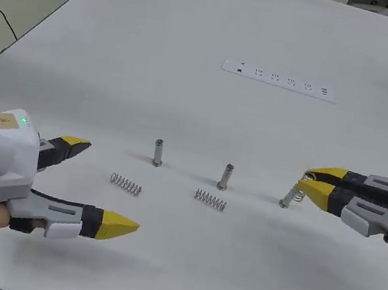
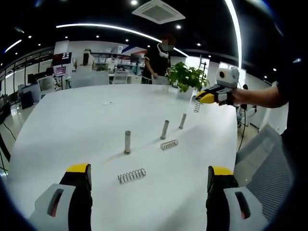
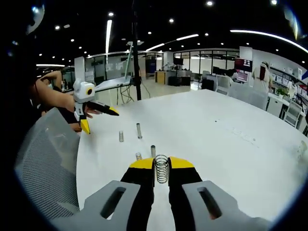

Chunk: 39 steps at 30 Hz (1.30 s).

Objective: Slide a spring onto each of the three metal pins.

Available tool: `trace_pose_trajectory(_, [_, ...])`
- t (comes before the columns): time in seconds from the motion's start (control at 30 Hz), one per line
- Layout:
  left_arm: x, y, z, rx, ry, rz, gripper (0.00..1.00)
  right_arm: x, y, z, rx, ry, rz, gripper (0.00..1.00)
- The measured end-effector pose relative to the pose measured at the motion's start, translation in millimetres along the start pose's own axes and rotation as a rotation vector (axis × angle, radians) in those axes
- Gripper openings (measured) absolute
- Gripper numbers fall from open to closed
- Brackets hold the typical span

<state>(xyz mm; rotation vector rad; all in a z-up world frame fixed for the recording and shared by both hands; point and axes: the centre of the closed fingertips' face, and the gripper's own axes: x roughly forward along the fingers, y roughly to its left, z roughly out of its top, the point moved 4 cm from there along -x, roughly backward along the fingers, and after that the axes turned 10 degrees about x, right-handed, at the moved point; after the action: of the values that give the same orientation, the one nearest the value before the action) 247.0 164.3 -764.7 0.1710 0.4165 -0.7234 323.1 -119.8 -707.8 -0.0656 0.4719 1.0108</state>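
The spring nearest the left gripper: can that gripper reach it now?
Probably yes: the left gripper is open, the spring lies flat just ahead of its jaws, and nothing stands between.

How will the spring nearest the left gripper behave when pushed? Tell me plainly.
The spring lies on its side on the smooth table, so a push would probably roll or skid it. Its thin, open coils suggest it is light and springy, likely to squash or flick away under a hard pinch.

Open-plan office here: monitors [image 2: 60, 70], glass partitions [image 3: 192, 60], strip lights [image 2: 110, 30] overhead, a mesh chair [image 3: 45, 163] (potted plant [image 2: 186, 77] too) around the long white counter [image 2: 72, 115].
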Motion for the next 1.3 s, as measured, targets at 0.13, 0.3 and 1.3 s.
trace_pose_trajectory(0.13, [-1.9, 2.0, 1.0, -0.005, -0.009, 0.009, 0.98, -1.4, -8.5, 2.8, 0.014, -0.021, -0.031, 0.07])
trace_pose_trajectory(0.3, [-2.1, 1.6, 1.0, -0.004, -0.010, 0.010, 0.98, -0.8, -13.9, 4.4, 0.028, -0.038, -0.054, 0.07])
trace_pose_trajectory(1.3, [-2.6, -0.9, -4.1, -0.018, -0.005, 0.014, 0.98, 17.1, -33.7, -9.4, 0.079, -0.027, -0.096, 0.07])
